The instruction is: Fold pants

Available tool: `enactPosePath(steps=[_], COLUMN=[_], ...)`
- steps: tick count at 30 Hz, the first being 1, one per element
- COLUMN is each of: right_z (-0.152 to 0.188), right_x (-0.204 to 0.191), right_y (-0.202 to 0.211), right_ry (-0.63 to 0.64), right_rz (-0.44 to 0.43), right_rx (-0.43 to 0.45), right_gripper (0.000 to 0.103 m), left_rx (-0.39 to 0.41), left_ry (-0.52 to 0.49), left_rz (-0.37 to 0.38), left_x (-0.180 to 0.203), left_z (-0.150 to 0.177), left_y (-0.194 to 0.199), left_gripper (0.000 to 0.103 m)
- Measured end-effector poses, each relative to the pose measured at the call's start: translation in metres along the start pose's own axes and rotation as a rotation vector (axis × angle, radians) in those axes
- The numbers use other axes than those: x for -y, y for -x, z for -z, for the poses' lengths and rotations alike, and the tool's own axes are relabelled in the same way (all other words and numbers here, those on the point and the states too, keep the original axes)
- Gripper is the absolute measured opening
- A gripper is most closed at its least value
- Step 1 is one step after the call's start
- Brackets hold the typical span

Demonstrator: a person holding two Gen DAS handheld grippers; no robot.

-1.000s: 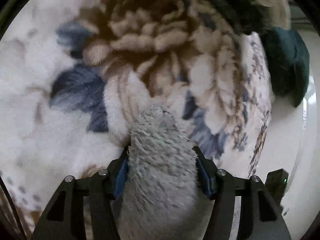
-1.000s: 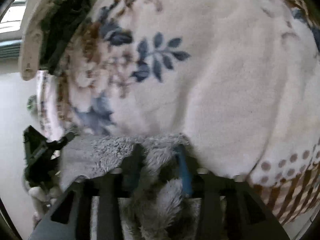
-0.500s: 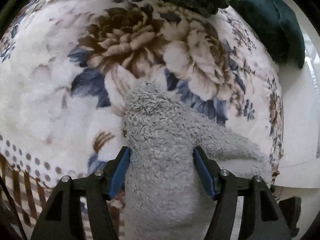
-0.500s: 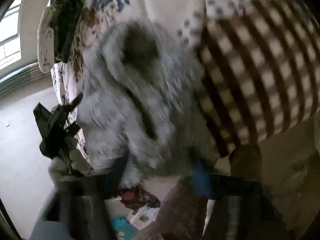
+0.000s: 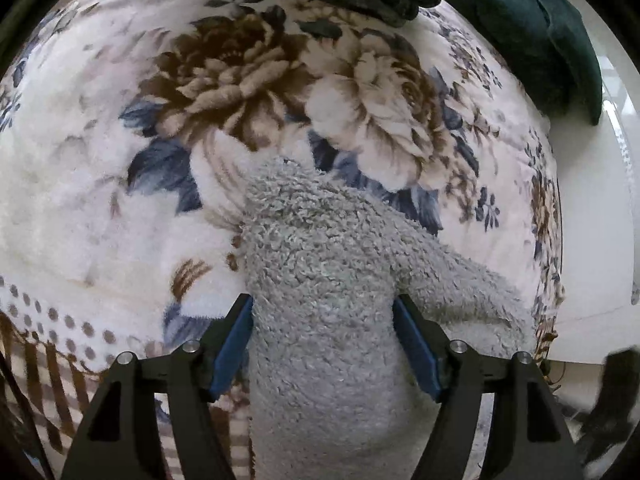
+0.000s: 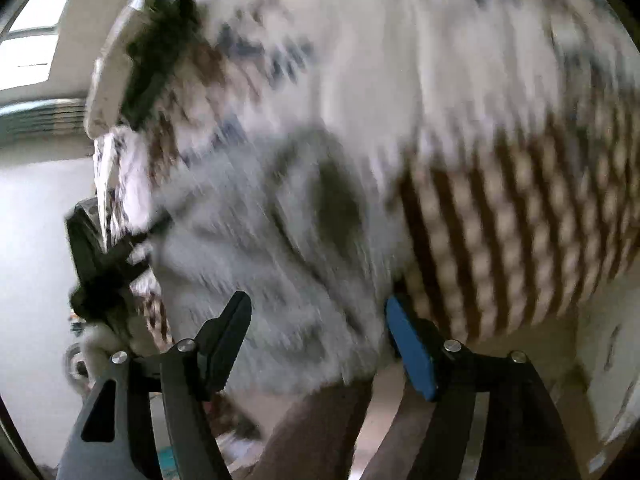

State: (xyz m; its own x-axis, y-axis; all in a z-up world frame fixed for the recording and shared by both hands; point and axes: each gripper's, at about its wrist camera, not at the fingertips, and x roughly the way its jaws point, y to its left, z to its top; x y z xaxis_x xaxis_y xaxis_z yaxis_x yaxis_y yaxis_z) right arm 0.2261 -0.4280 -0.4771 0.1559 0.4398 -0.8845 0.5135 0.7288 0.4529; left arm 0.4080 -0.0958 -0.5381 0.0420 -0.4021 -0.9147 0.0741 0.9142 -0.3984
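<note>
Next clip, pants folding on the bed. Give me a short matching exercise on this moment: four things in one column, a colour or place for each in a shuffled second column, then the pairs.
Things:
1. fuzzy pants
2. blanket
3. cushion
4. gripper pads

Descriptions:
A. dark teal, at the upper right edge of the bed in the left wrist view
B. blue, one on each side of the cloth
C. pale grey, running up between the fingers of the left gripper
D. cream with brown and blue flowers, spread under everything

Pairs: 1-C, 2-D, 3-A, 4-B
</note>
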Motion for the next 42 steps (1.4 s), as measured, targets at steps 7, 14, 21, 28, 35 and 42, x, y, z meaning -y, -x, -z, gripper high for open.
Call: enactPosePath(steps=[7,14,21,28,35,42], right_z=[-0.099,-0.118,-0.132,-0.115,-0.033,-0.007], right_x=[-0.025,-0.032,-0.015,-0.015,-0.002,0.034], right_y=[-0.068,-0.113,-0.117,-0.075,-0.06,-0.067], right_ry=[0.102,0.149,0.037,0.028,0.109,0.038], right_rz=[0.002,0.034,0.027,0.039,0.081,0.193], right_rx=[-0.068,-0.115,-0.096,-0.049,-0.151,-0.179], right_gripper=[0.084,0.026,0.028,0.066,0.071,0.075], left_rx=[-0.002,-0.015,-0.01,0.049,-0.083,-0.052], left_ry=[0.014,0.002,0.021,-0.018,-0.1,-0.064], left_rz=[0.014,0.04,0.068,0.08,-0.023,0.041], left_x=[-0.004,-0.013,-0.007,0.008,0.02,0.014], left_z=[-0.002,0.006,0.011,0.059,0.136,0.12], left_y=[-0.008,-0.016,-0.002,0.061,0.029,0.054], left_gripper=[0.07,0.07,0.072,0.071,0.071,0.071])
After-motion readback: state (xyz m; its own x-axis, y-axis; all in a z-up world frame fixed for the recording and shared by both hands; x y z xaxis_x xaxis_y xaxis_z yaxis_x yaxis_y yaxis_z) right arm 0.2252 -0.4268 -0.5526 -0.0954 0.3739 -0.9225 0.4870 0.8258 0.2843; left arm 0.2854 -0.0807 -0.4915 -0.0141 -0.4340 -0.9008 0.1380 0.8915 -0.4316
